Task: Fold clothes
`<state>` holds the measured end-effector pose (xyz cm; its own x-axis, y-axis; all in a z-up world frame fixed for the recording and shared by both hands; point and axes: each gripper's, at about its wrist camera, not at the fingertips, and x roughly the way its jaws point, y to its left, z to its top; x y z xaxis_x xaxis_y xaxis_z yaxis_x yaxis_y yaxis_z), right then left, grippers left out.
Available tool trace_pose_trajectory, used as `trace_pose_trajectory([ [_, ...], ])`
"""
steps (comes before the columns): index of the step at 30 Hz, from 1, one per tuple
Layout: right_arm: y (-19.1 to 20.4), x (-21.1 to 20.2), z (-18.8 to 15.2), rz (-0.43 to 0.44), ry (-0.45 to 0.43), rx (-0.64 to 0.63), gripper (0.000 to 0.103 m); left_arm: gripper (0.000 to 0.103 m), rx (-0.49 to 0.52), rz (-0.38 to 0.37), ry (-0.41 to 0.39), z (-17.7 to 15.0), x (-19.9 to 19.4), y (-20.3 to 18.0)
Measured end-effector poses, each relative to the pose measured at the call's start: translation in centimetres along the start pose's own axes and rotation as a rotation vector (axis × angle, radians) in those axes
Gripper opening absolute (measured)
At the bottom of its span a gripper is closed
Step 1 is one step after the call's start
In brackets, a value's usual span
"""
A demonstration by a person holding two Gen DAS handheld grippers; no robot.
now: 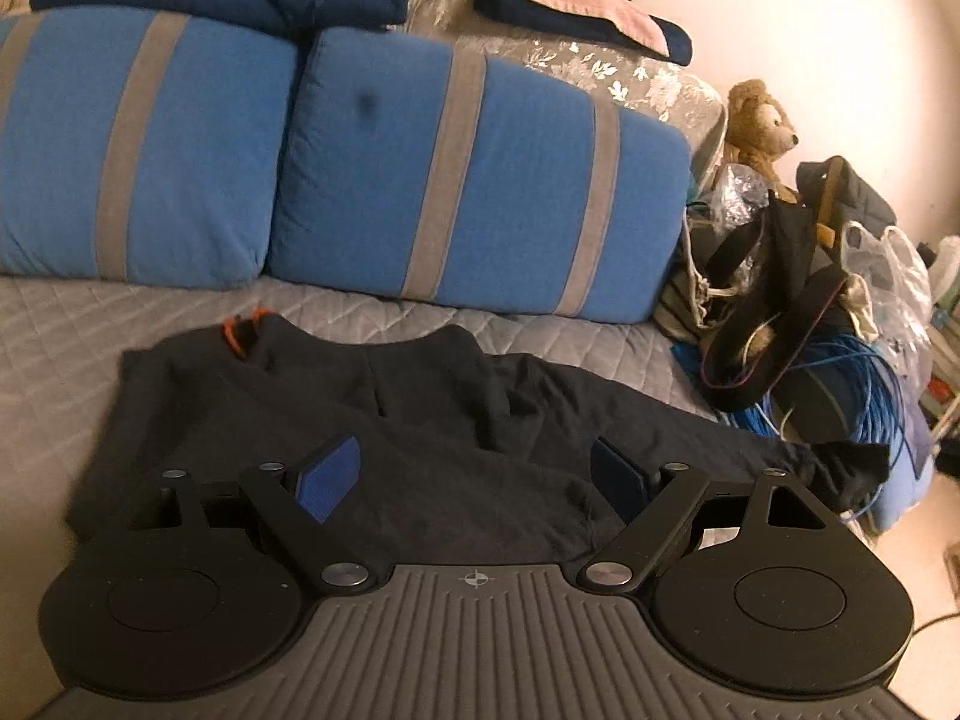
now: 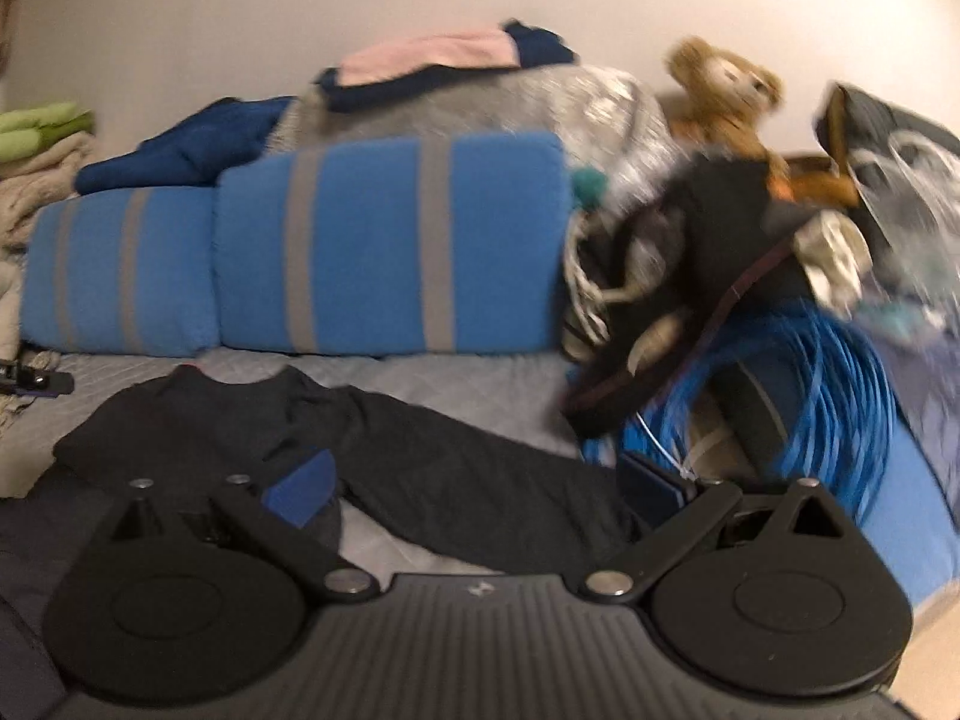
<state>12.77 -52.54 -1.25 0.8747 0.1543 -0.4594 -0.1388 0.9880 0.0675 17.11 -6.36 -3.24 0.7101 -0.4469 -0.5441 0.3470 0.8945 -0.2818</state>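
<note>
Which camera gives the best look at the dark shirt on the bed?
The left wrist view: the dark shirt is sharp, nearly whole, its orange-trimmed collar visible. The right wrist view is blurred, showing the shirt mostly as its long sleeve.

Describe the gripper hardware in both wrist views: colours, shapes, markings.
Both match. The left gripper and right gripper have black linkage arms with silver pivot bolts, two round black discs, a grey ribbed body bearing a small crosshair mark, and blue pads on the jaws. No cables, hands or sleeves show.

Black shirt (image 1: 420, 438), blue grey-striped cushions (image 1: 474, 180)
</note>
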Motion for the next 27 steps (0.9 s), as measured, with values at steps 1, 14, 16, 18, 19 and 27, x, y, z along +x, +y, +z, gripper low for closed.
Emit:
trace_pose_trajectory([
  [1, -0.7, 0.2, -0.9, -0.017, 0.005, 0.024, 0.103, 0.085, -0.007, -0.015, -0.006, -0.3, 0.2, 0.2],
  [14, -9.3, 2.7, -9.4, -0.308, 0.062, 0.176, 0.077, 0.085, -0.204, -0.298, -0.048, -1.9, 0.6, 3.4],
  [16, -10.2, 3.3, -9.7, -0.359, 0.057, 0.184, 0.064, 0.085, -0.185, -0.301, -0.057, -1.9, 0.4, 2.9],
  [18, -11.0, 3.8, -9.6, -0.404, 0.042, 0.191, 0.056, 0.085, -0.164, -0.283, -0.061, -1.9, 0.3, 2.4],
  [19, -11.5, 4.0, -9.5, -0.426, 0.032, 0.194, 0.051, 0.085, -0.156, -0.273, -0.058, -1.8, 0.3, 2.1],
  [27, -13.7, 6.4, -7.5, -0.525, -0.013, 0.126, 0.033, 0.085, -0.074, -0.183, -0.053, 0.4, -1.5, -1.2],
])
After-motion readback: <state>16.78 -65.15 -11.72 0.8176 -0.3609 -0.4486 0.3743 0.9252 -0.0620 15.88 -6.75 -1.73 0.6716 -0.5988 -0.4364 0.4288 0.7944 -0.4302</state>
